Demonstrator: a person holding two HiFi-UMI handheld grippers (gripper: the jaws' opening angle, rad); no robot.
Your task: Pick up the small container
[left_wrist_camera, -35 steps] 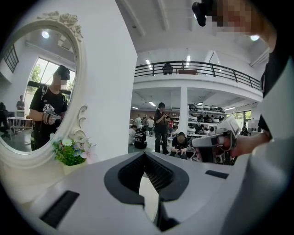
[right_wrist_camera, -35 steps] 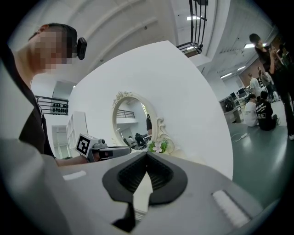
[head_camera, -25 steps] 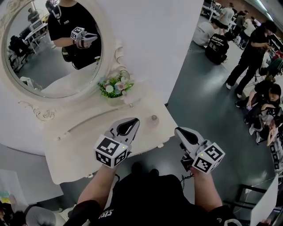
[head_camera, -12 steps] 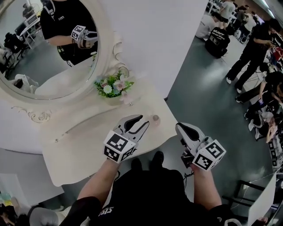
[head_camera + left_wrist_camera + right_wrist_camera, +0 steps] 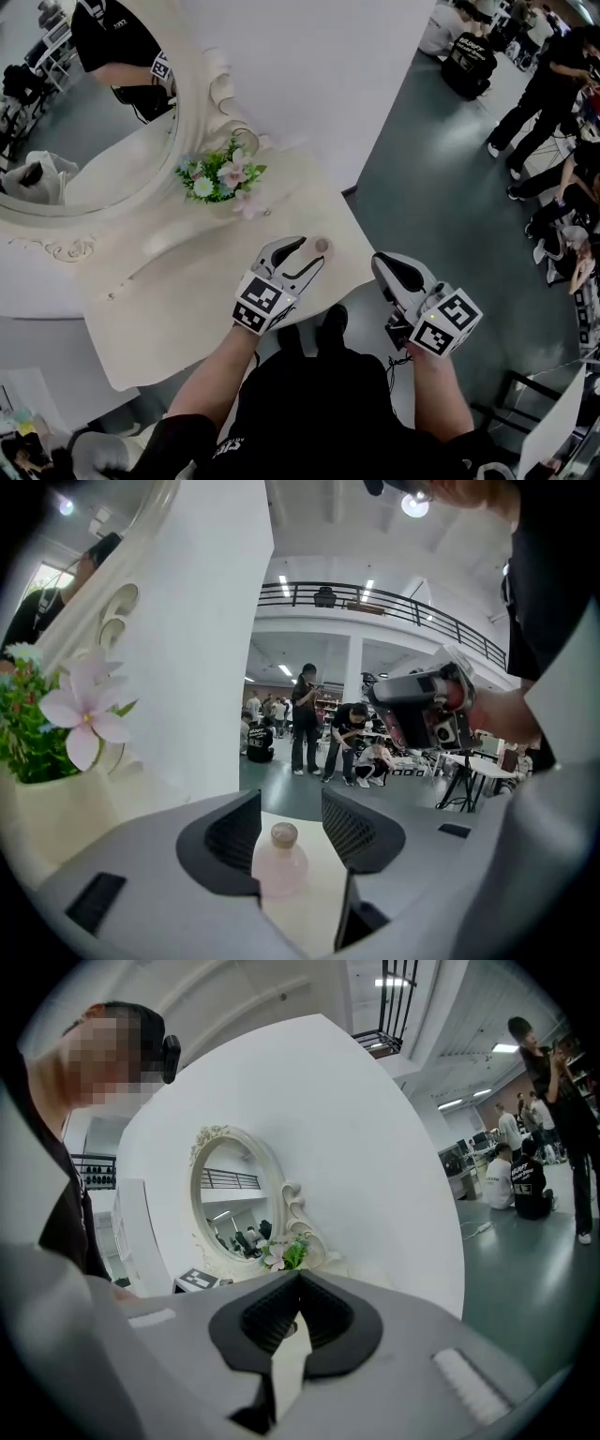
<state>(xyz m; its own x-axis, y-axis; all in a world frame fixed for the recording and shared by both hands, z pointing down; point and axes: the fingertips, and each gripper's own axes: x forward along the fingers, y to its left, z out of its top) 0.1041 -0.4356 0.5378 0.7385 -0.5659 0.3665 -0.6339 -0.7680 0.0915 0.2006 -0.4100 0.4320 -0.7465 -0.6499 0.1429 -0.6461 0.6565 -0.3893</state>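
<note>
Left tongs (image 5: 312, 251) are opening around the small container (image 5: 278, 860), not yet gripping it; right tongs (image 5: 295, 1312) are sitting clenched, empty.

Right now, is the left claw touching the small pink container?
Cannot tell. In the left gripper view the container stands between the opening left claw, clear of one pad but overlapping the other pad.
</note>
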